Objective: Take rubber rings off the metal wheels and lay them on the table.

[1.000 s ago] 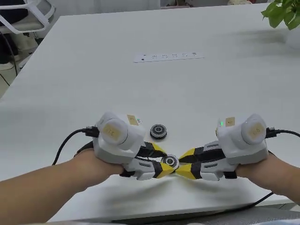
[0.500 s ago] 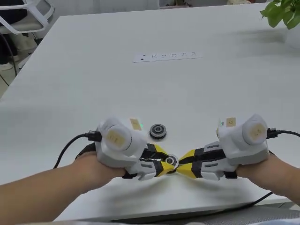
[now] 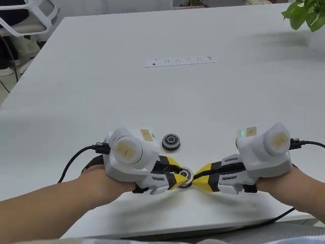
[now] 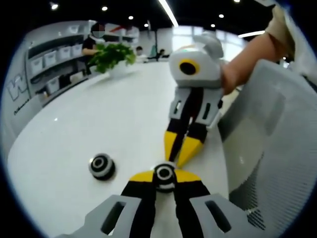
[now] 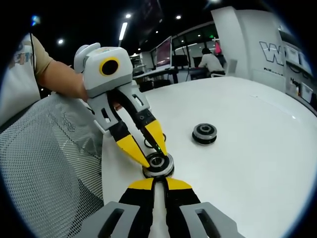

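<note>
My left tool (image 3: 177, 179) clamps the wheel (image 3: 184, 176), right tool (image 3: 196, 182) pinched shut at its rim — a slip drops it off the table (image 3: 152, 101).

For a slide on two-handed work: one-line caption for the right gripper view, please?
Left gripper holds a metal wheel near the table edge, right gripper at its rim; second wheel lies beyond.
</note>
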### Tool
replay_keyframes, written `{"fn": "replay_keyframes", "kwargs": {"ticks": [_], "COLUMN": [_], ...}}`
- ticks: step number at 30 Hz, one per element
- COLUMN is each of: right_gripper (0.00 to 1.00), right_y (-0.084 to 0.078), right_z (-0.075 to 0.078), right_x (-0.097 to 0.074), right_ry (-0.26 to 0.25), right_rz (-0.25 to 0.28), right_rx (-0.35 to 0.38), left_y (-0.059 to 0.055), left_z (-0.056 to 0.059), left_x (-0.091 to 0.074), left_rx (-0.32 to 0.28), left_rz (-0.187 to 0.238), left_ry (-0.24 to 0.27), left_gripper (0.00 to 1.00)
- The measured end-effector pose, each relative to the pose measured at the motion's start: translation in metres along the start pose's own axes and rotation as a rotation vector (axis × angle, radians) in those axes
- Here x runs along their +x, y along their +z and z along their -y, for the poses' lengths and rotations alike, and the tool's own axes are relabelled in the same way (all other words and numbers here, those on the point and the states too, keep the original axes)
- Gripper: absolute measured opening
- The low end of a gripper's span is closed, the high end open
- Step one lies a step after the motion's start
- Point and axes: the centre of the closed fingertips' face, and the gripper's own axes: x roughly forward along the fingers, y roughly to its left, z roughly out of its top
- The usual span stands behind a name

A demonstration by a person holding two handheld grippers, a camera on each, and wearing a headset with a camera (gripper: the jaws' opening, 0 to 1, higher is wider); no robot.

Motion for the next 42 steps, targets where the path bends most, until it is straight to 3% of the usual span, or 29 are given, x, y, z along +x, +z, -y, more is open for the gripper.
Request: {"fn": "replay_keyframes", "kwargs": {"ticks": [11, 12, 13, 14, 18, 24, 32, 35, 37, 42], "right_gripper": [0.00, 0.00, 0.00, 0.00, 0.00, 0.00, 0.00, 0.00, 0.00, 0.00], "right_y": [0.000, -0.005, -0.002, -0.002, -0.002, -0.001, 0.000, 0.014, 0.010, 0.013], "right_z": [0.001, 0.010, 0.005, 0.005, 0.006, 0.010, 0.010, 0.013, 0.014, 0.009], "right_x": [0.000, -0.002, 0.000, 0.000, -0.001, -0.002, -0.004, -0.008, -0.008, -0.007], "right_ry": [0.000, -0.052, -0.012, -0.009, -0.013, -0.017, -0.018, -0.004, -0.012, -0.005], "right_rz": [0.016, -0.008, 0.009, 0.014, 0.022, 0.047, 0.071, 0.167, 0.142, 0.153], "right_rx": [0.065, 0.068, 0.090, 0.090, 0.123, 0.236, 0.309, 0.393, 0.379, 0.400], "left_y": [0.000, 0.000, 0.000, 0.000, 0.000, 0.000, 0.000, 0.000, 0.000, 0.000], "left_z": [0.000, 0.001, 0.001, 0.001, 0.001, 0.001, 0.001, 0.001, 0.001, 0.001], "left_x": [0.000, 0.000, 0.000, 0.000, 0.000, 0.000, 0.000, 0.000, 0.000, 0.001], "left_rx": [0.011, 0.014, 0.019, 0.020, 0.024, 0.029, 0.023, 0.023, 0.022, 0.025], "left_rz": [0.001, 0.001, -0.001, -0.001, -0.003, -0.007, -0.012, -0.012, -0.012, -0.016], "left_ry": [0.006, 0.005, 0.007, 0.008, 0.011, 0.016, 0.023, 0.023, 0.025, 0.030], "left_gripper": [0.14, 0.13, 0.13, 0.13, 0.13, 0.13, 0.13, 0.13, 0.13, 0.13]}}
